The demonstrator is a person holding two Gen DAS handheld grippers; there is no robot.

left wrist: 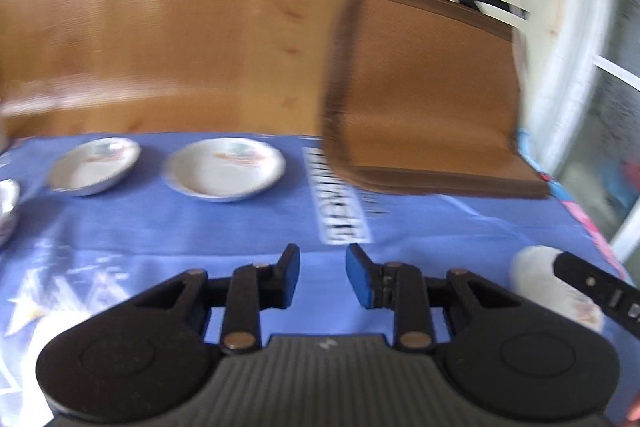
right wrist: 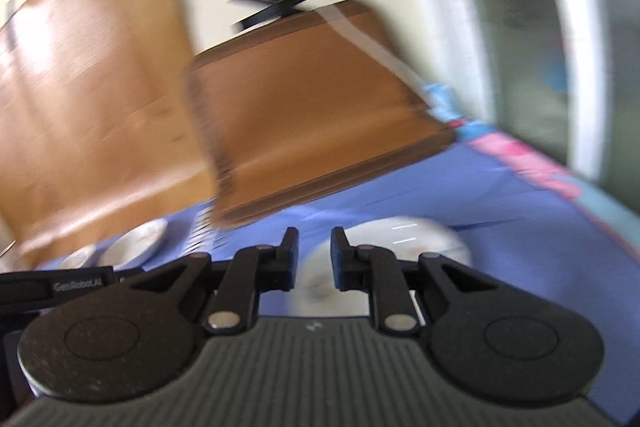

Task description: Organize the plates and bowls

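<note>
Left wrist view: two white plates [left wrist: 226, 169] [left wrist: 94, 165], printed inside, are seen on the blue cloth [left wrist: 240, 227]; left gripper [left wrist: 322, 277] and right gripper [right wrist: 315, 259] are held slightly spread, empty.

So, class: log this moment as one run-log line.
left hand-held gripper: open, empty | right hand-held gripper: open, empty | plates: on blue cloth

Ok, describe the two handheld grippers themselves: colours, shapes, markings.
Both match. The left gripper has a grey ribbed body, two round black side housings, black linkage arms with brass-coloured pins, and black fingers with blue pads. The right gripper looks the same, with silver-looking pins. White lettering marks the black device at the right view's left edge.
</note>
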